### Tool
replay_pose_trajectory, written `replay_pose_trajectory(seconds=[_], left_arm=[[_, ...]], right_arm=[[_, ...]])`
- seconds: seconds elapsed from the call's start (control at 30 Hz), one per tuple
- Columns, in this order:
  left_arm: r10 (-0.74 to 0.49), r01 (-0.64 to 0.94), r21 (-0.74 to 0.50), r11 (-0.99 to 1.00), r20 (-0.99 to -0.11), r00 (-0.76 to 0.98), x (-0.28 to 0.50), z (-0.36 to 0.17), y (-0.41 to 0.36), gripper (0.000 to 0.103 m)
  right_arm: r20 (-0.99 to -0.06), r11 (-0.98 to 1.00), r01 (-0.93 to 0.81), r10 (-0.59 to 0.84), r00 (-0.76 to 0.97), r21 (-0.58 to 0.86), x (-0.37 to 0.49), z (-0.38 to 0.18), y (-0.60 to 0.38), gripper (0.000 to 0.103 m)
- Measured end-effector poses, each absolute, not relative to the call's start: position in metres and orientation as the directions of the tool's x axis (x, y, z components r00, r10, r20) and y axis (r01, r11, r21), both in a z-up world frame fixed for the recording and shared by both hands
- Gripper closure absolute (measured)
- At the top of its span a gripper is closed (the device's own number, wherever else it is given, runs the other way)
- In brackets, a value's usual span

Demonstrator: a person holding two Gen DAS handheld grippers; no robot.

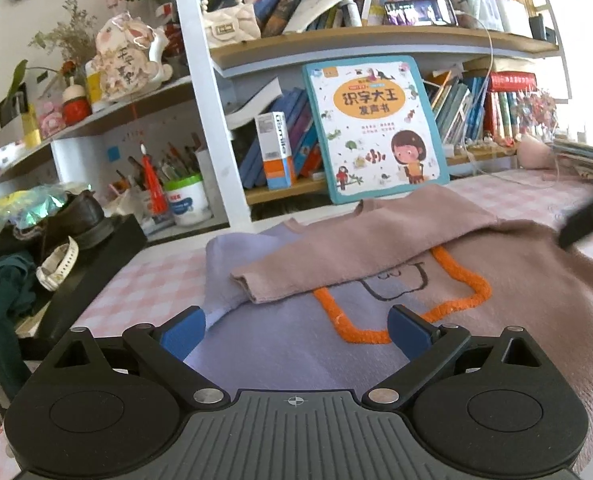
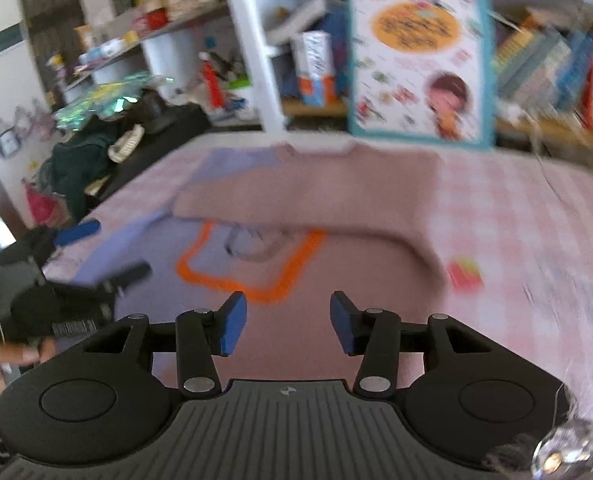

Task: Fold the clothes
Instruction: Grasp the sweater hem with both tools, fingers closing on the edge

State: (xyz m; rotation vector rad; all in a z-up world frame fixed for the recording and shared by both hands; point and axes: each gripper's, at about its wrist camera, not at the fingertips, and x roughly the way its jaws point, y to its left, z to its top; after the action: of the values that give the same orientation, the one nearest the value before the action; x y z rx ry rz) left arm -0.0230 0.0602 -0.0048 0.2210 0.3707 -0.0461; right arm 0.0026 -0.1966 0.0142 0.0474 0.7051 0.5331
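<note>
Both sets of fingers are empty right now. The left gripper has its blue fingers spread wide, hovering low over the lilac front of the sweater, nothing pinched. The right gripper has its fingers partly apart, also with nothing between them, sitting above the pink side of the same sweater; that view is pretty blurry so I can't say whether it touches the cloth. The sweater lies flat on the pink checked worktop, neck towards the bookshelf, so its long axis runs straight away from both grippers. One pink sleeve is already folded across the chest, running left to right above the orange outline. The hem end is the part nearest both hands, so I'd guess the next fold is bottom-up towards the collar, each gripper taking the hem corner on its own side. A picture book leans on the shelf right behind.
</note>
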Motion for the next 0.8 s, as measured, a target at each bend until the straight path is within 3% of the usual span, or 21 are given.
replay_pose_trajectory(seconds=[0.23, 0.47, 0.53, 0.67, 0.8], left_arm=[[0.053, 0.068, 0.253, 0.965, -0.441, 0.896, -0.040, -0.010, 0.082, 0.004], [0.032, 0.070, 0.172, 0.983, -0.532, 0.846, -0.078, -0.006, 0.122, 0.005], [0.028, 0.050, 0.128, 0.990, -0.540, 0.841, -0.085, -0.003, 0.133, 0.011], [0.002, 0.009, 0.018, 1.000, -0.563, 0.827, -0.090, -0.002, 0.151, 0.044], [-0.058, 0.005, -0.091, 0.996, -0.589, 0.806, -0.088, -0.008, 0.159, 0.054]], right_arm=[[-0.639, 0.908, -0.371, 0.403, 0.655, 0.192, -0.043, -0.003, -0.234, 0.051], [-0.669, 0.899, -0.348, 0.433, 0.604, 0.267, -0.062, -0.019, -0.248, 0.051], [-0.667, 0.889, -0.346, 0.454, 0.591, 0.299, -0.063, -0.021, -0.249, 0.051], [-0.652, 0.881, -0.329, 0.473, 0.593, 0.340, -0.063, -0.024, -0.252, 0.054], [-0.641, 0.879, -0.320, 0.476, 0.601, 0.353, -0.063, -0.024, -0.254, 0.056]])
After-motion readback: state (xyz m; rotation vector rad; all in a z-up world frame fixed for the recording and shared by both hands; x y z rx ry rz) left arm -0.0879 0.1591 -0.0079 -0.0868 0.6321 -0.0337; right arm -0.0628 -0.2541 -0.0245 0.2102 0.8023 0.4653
